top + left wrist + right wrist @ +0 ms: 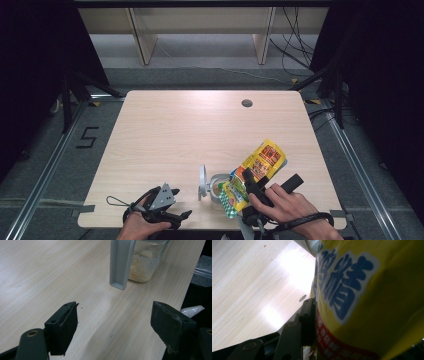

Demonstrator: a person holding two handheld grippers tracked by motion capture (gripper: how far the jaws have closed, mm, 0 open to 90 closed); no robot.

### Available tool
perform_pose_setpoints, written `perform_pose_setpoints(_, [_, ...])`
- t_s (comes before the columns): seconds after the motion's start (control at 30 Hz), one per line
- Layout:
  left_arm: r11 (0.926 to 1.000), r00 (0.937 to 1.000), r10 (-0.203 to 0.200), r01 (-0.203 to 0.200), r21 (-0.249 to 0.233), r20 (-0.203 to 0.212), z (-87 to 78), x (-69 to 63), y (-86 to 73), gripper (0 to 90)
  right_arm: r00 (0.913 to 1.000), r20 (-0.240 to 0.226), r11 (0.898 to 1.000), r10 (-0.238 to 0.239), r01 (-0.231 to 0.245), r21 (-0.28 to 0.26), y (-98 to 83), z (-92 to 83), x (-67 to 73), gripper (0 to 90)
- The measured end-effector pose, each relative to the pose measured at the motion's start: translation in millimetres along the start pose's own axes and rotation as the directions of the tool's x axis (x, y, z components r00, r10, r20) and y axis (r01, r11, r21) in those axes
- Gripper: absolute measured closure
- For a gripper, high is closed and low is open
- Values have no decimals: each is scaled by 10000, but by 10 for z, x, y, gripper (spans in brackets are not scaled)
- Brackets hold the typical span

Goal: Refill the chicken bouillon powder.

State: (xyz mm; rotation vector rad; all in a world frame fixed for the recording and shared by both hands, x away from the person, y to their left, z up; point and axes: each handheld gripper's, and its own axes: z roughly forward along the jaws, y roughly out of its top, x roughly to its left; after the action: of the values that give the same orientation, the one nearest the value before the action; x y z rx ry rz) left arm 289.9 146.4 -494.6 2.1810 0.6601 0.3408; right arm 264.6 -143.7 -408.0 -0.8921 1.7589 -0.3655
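The right gripper [246,186] clamps a yellow printed bag [257,167] at the near edge of the worktop [170,130], its jaws partly closed on the pouch, which tilts mouth-down over a glass jar [218,191]. In the right gripper view one black jaw presses flat against the bag's side [367,302]. The left gripper [167,210] rests by the near edge towards the left corner, jaws spread wide with nothing between them [113,325] (bare wood shows in the gap). One bag, one jar, two grippers are on the table. The jar [147,262] holds a low layer of pale, crumb-like grains, and its grey hinged lid [202,181] stands open on its left side. All of this crowds the near right part of the worktop; the left half and the whole far stretch, up to a small round hole [246,103] near the far edge, lie open.
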Motion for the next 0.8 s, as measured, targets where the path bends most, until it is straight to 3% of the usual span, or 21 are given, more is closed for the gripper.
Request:
perform_pose_setpoints(0.1, [9999, 10000, -25, 25, -123, -19, 2, -7, -2, 214, 10000, -44, 10000, -6, 6, 73, -2, -4, -1, 642])
perform_pose_setpoints(0.13, [10000, 10000, 12, -12, 1, 54, -1, 1, 0, 215, 9993, 370, 10000, 21, -24, 68, -4, -4, 12, 642])
perform_pose_setpoints(0.17, [10000, 10000, -4, 4, 46, -9, -3, 0, 2, 214, 10000, -49, 10000, 61, -61, 62, -3, -5, 5, 642])
perform_pose_setpoints(0.23, [10000, 10000, -38, 38, -37, 2, 1, -2, 0, 214, 10000, -36, 10000, 18, -18, 8, -1, 3, 7, 642])
perform_pose_setpoints(0.27, [9999, 10000, -29, 29, -125, 41, 5, -3, -2, 214, 9998, 193, 10000, 25, -26, 67, 2, -2, 18, 642])
perform_pose_setpoints(0.37, [10000, 10000, -16, 16, 52, -8, -2, 0, 3, 214, 10000, 38, 10000, 23, -23, 50, 0, 2, 13, 642])
perform_pose_setpoints(0.4, [9999, 10000, -48, 48, -151, 16, 8, -4, -2, 214, 9984, 556, 9998, 82, -72, -174, -8, 23, 36, 642])
perform_pose_setpoints(0.5, [10000, 10000, -12, 12, 45, -7, -3, 0, 3, 214, 9985, 547, 9998, 67, -58, -164, -10, 23, 35, 642])
perform_pose_setpoints(0.6, [9999, 10000, -44, 44, -162, 11, 8, -5, -3, 214, 9986, 530, 9998, 55, -46, -169, -10, 20, 33, 642])
perform_pose_setpoints(0.8, [10000, 10000, -29, 29, -70, -13, -1, -5, 0, 214, 9986, 536, 9998, 42, -33, -177, -11, 20, 31, 642])
